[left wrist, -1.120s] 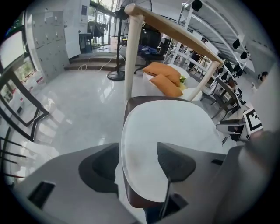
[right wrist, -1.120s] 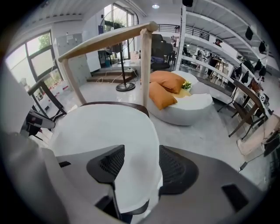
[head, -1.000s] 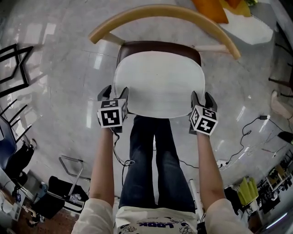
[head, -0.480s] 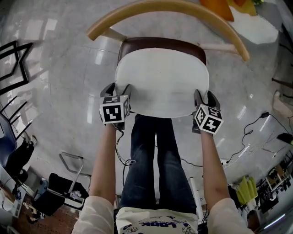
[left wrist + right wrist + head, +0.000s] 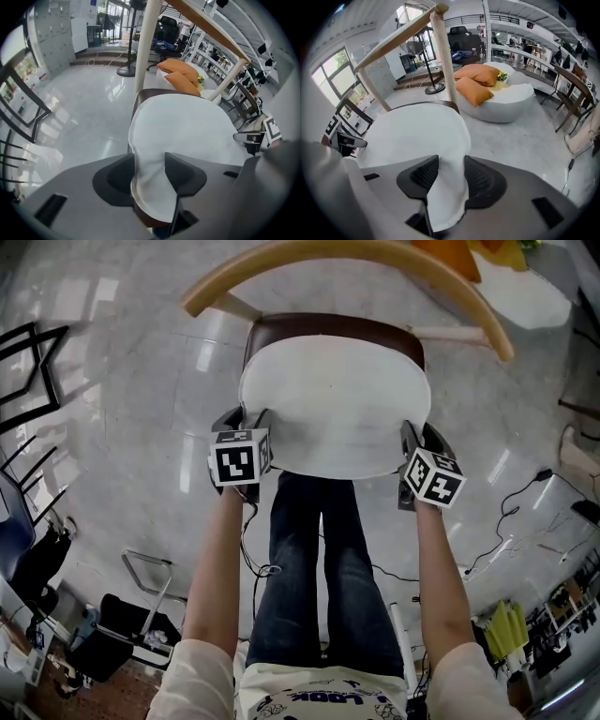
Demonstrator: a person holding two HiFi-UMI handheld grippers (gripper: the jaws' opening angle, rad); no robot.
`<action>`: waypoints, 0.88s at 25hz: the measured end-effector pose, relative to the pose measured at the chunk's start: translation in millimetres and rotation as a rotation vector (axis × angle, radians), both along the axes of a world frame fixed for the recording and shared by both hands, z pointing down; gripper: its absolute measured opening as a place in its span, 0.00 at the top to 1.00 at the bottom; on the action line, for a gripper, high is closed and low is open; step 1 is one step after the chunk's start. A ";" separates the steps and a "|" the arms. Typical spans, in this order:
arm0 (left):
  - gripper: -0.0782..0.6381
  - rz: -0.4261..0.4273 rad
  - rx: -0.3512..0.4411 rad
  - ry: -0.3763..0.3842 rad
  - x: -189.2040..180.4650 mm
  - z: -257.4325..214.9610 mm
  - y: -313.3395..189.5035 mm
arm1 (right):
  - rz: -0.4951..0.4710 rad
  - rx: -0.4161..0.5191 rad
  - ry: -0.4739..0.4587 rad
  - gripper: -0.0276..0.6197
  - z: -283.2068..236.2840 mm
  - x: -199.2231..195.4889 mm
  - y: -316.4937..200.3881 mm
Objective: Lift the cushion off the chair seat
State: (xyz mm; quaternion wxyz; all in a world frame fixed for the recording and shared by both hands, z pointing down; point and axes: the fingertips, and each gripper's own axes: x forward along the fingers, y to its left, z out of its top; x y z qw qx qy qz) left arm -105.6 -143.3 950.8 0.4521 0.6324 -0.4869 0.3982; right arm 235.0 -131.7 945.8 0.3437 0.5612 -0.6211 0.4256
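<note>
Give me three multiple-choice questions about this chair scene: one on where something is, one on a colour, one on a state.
1. Where does the cushion lie?
A on the chair seat
B on the floor
C on the backrest

2. What colour is the cushion?
A orange
B white
C brown

3. What are the left gripper's jaws doing?
A standing open on nothing
B gripping the backrest
C pinching the cushion's edge

Answers:
1 A: it covers the brown seat.
2 B: it shows white in every view.
3 C: the jaws have just been closing, and the cushion's edge is pressed between them. The right gripper pinches the other edge likewise.
</note>
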 end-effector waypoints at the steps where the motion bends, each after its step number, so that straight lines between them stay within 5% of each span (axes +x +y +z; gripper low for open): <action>1: 0.60 0.004 0.002 -0.019 0.6 -1.4 -0.1 | -0.006 0.006 0.022 0.67 -1.9 -0.2 -0.2; 5: 0.66 0.008 -0.004 -0.075 0.7 -8.0 2.2 | -0.010 0.024 0.122 0.80 -12.9 0.8 0.9; 9: 0.83 0.005 0.003 -0.097 -3.5 -19.0 2.8 | -0.002 0.030 0.115 0.87 -27.0 0.4 1.0; 22: 0.85 0.044 0.114 -0.101 0.3 -142.8 12.8 | 0.014 0.167 0.094 0.87 -161.9 -4.4 10.7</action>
